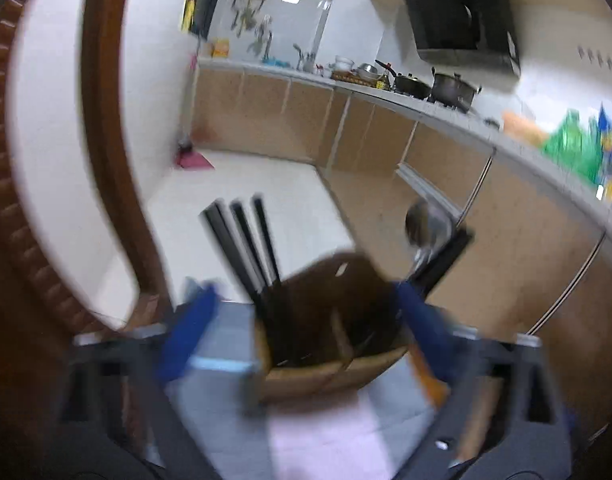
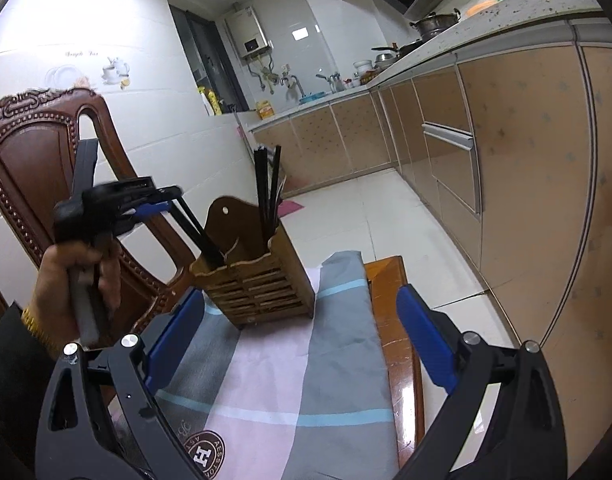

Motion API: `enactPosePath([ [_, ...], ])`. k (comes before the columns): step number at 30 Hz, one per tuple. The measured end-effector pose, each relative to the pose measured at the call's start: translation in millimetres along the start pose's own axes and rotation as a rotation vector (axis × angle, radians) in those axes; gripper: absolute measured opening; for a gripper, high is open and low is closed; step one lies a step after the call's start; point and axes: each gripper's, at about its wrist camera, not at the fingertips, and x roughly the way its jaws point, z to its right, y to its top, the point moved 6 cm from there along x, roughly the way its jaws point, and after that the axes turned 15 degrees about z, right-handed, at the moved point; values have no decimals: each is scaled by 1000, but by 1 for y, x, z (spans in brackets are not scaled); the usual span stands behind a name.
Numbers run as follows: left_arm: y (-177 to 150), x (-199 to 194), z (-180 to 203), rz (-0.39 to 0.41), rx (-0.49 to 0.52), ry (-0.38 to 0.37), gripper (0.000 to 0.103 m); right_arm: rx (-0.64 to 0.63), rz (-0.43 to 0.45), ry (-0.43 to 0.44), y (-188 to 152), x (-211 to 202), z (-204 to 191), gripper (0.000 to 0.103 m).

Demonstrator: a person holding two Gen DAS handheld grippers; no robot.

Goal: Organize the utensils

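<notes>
The wooden utensil holder (image 2: 253, 276) stands on the cloth-covered worktop (image 2: 390, 280), black chopsticks (image 2: 267, 188) already inside. Left tongs (image 1: 301, 316) and right tongs (image 2: 297, 332) are both released, grasping nothing; seemingly little remains.

Black chopsticks (image 2: 267, 188) upright in wooden holder (image 2: 257, 276)

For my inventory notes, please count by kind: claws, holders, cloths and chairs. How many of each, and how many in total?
Claws: 2, the left claw and the right claw
Holder: 1
Cloth: 1
Chair: 1
Total: 5
</notes>
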Motion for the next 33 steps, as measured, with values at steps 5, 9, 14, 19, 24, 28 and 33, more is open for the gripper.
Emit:
enactPosePath([
  [5, -60, -69, -7, -97, 91, 89, 99, -30, -58, 24, -12, 5, -16, 94],
  [9, -105, -127, -19, -152, 76, 154, 99, -72, -113, 11, -29, 7, -29, 98],
  [14, -127, -162, -24, -146, 73, 214, 99, -167, -142, -58, -49, 7, -40, 100],
  [19, -125, -167, -19, -96, 117, 196, 99, -227, -179, -99, -65, 3, -45, 100],
  [24, -124, -162, -21, -83, 68, 183, 99, -257, -179, -141, -70, 0, -42, 100],
  [28, -123, -157, -18, -98, 47, 174, 99, -241, -199, -145, -74, -4, -42, 100],
  [33, -126, -156, -7, -99, 68, 160, 99, -265, -207, -138, -80, -8, -47, 100],
])
